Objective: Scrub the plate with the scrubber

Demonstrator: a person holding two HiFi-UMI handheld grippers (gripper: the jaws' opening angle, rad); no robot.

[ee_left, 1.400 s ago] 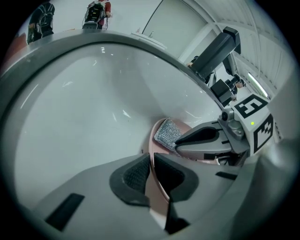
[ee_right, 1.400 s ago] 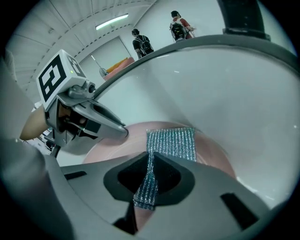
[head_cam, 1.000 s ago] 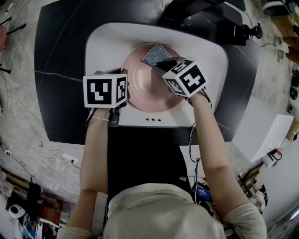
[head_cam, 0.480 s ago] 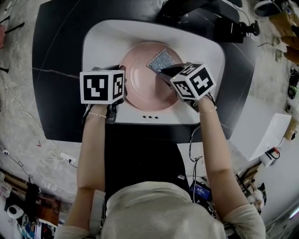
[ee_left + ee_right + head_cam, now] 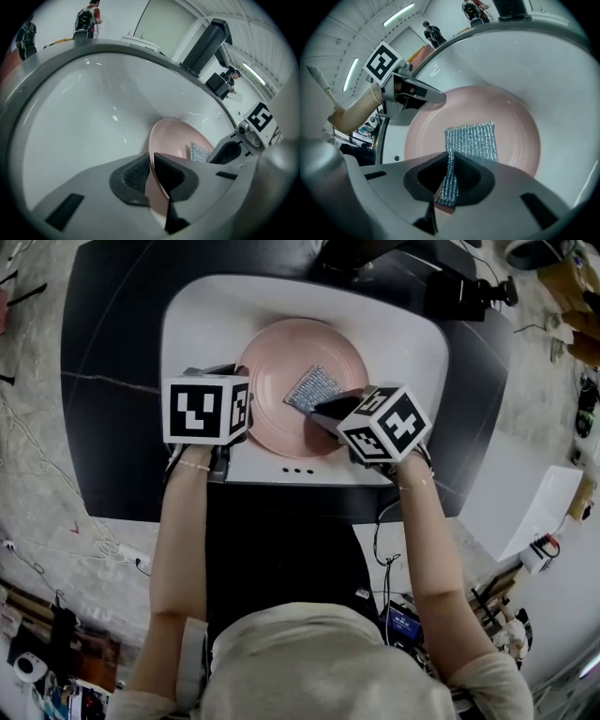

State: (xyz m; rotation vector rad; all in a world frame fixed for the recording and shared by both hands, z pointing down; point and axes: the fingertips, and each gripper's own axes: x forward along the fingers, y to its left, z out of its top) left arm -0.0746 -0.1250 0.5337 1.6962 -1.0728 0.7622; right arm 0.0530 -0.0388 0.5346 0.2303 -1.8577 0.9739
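A pink plate (image 5: 281,362) lies in a white sink basin (image 5: 197,315). My left gripper (image 5: 151,161) is shut on the plate's left rim (image 5: 161,140), which stands between its pads. A silver mesh scrubber (image 5: 312,388) lies flat on the plate near its middle, and my right gripper (image 5: 451,161) is shut on the scrubber's near edge (image 5: 450,180). In the right gripper view the scrubber (image 5: 471,140) spreads over the plate (image 5: 515,122), with the left gripper (image 5: 436,97) at the plate's far rim.
The basin sits in a black countertop (image 5: 112,427). A black faucet fixture (image 5: 394,259) stands at the sink's far side. Overflow holes (image 5: 297,470) mark the near wall. Cables and clutter lie on the floor around.
The right gripper has dragged the scrubber from the plate's far rim toward the near side, to about the plate's middle. The left gripper has kept its hold on the rim.
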